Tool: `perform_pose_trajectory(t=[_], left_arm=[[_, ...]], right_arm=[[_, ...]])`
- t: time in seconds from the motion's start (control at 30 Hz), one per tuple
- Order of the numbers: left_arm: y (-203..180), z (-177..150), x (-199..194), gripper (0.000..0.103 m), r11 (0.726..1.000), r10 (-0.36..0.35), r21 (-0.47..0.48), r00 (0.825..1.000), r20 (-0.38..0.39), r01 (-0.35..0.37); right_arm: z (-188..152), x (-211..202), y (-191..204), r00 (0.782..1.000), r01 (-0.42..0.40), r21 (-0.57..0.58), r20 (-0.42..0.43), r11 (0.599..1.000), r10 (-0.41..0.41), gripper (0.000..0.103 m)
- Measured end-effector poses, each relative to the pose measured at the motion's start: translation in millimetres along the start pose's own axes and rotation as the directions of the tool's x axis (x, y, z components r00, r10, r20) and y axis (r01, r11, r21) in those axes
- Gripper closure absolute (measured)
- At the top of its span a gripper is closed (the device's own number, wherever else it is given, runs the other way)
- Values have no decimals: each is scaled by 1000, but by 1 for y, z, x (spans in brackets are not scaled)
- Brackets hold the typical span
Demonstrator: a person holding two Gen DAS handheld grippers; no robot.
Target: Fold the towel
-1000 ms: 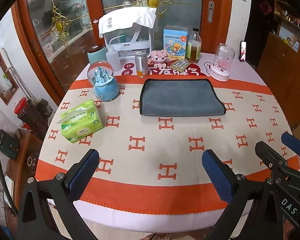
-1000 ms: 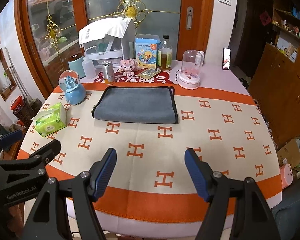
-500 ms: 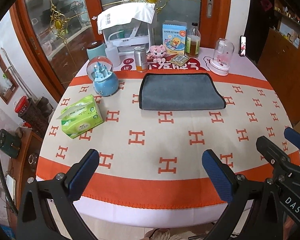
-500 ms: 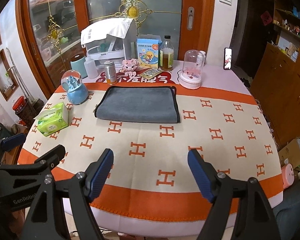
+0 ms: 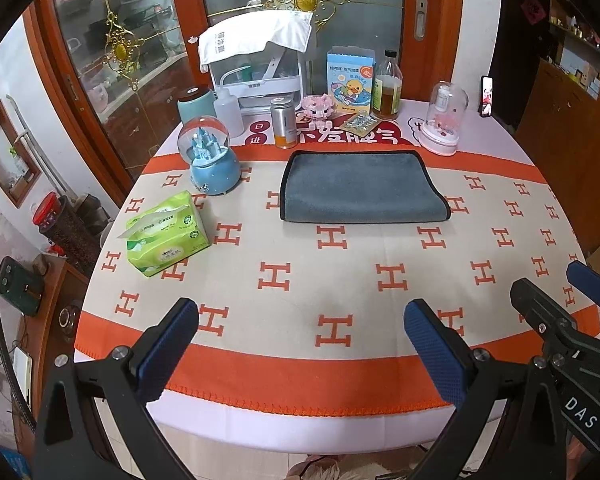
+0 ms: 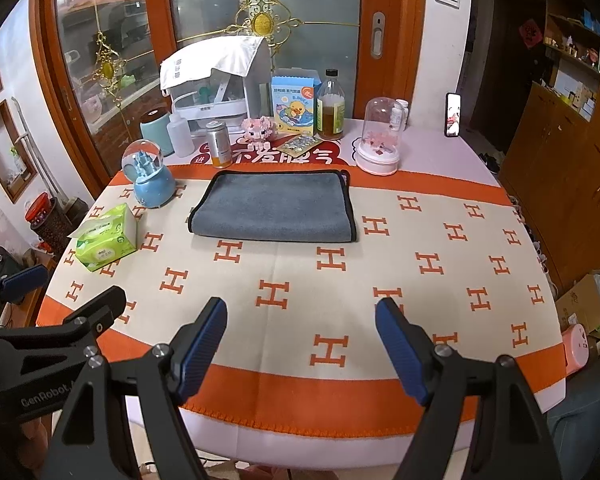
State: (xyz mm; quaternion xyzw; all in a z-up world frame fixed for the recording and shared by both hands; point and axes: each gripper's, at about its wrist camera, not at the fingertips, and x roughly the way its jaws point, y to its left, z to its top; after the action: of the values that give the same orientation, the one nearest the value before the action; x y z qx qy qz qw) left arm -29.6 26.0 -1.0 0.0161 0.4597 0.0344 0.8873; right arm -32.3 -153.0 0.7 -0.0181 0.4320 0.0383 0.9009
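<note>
A grey towel [image 5: 360, 188] with a dark hem lies folded flat on the far half of the table; it also shows in the right wrist view [image 6: 274, 208]. My left gripper [image 5: 300, 344] is open and empty, held above the table's near edge, well short of the towel. My right gripper [image 6: 300, 344] is open and empty too, above the near orange band. The right gripper also shows at the right edge of the left wrist view [image 5: 560, 312], and the left gripper at the left edge of the right wrist view [image 6: 64, 312].
The table wears an orange and cream cloth [image 5: 332, 280] with H marks. A green tissue pack [image 5: 166, 234] and a blue snow globe [image 5: 212, 160] stand left of the towel. Behind it stand a can [image 5: 284, 122], a bottle [image 5: 387, 88], a box [image 5: 350, 80] and a glass dome [image 5: 444, 124].
Both grippers have drawn back and risen a little from the table, so the towel looks slightly farther away. Their jaws stay open. The towel has not moved.
</note>
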Motion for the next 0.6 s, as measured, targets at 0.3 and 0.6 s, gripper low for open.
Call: perform_pose_trajectory(t=[0.3,0.6], left_arm=[[-1,0,-2,1,1000,1,-1,1000,1,-1],[-2,2,-2,1,1000,7,-6,1000,-4,-7]], right_arm=[[-1,-1,0,1000,2,0,1,1000,-2,26],[-1,-1,0,1000,1,0,1,1000,-1,26]])
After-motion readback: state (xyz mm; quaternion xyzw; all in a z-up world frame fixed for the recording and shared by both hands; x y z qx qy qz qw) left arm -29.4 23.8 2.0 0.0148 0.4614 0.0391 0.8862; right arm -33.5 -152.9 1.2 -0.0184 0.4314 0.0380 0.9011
